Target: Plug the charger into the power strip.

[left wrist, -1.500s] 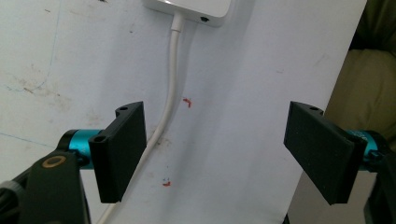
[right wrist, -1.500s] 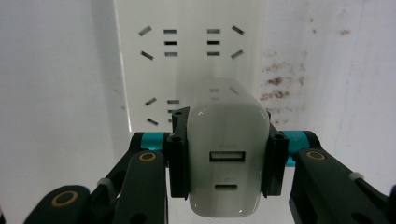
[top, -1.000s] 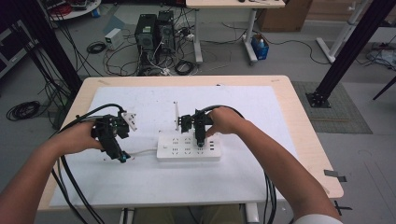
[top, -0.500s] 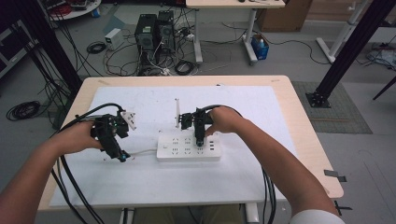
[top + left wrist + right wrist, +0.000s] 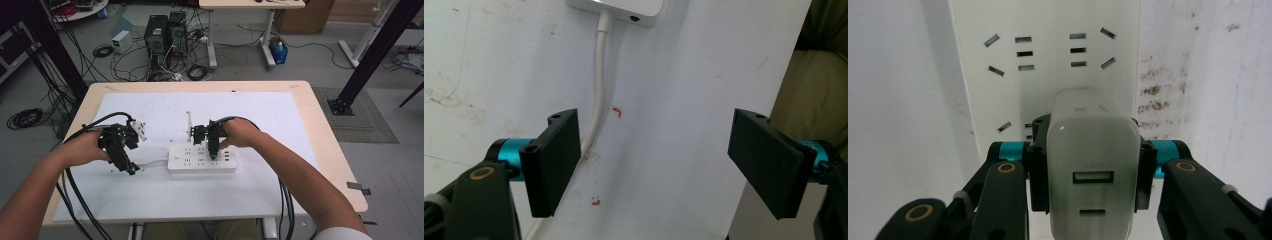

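Over the power strip (image 5: 1048, 60), right gripper (image 5: 1093, 175) clamps charger (image 5: 1093, 150).

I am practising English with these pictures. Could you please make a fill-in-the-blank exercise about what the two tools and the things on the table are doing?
1. The right tool is shut on a white ____ with two ports on its end.
2. It holds it over a white power ____.
3. The left tool stands ____, nothing between its pads.
4. A white ____ runs beside its left pad.

Missing words: charger; strip; open; cable
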### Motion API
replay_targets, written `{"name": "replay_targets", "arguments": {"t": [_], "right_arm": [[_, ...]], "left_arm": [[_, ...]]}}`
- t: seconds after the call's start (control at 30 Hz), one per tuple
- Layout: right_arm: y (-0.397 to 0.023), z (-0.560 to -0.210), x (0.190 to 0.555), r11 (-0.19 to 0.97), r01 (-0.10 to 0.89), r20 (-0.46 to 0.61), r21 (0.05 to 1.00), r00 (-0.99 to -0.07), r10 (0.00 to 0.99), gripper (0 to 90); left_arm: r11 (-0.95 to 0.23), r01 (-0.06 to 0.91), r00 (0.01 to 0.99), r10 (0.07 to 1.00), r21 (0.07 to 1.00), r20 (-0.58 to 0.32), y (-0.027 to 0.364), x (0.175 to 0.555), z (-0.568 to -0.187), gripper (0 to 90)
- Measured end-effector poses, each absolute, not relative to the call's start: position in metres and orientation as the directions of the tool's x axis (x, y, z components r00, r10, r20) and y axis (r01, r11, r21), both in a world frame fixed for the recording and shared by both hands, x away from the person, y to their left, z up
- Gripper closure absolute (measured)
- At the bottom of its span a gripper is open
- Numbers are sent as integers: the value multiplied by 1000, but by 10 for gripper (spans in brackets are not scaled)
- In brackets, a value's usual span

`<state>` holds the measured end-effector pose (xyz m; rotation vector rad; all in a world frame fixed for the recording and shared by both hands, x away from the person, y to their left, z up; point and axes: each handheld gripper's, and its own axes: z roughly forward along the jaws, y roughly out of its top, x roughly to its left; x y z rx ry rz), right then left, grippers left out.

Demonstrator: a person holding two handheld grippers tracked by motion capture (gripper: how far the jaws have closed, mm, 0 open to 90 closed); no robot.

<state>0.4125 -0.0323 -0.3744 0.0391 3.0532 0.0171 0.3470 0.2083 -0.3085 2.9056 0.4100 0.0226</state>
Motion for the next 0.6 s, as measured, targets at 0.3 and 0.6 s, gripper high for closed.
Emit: {"name": "replay_targets", "arguments": {"t": [0.3,0.6], "right_arm": [[-38,-375,424,997,61,-14,47,-998,62,627],[-41,-378,422,995,71,-14,66,-997,72,626]], "left_arm": [[-939,270,962,275,214,-8,209,349,-308,213],[-938,271,961,278,216,1,211,348,-308,214]]}}
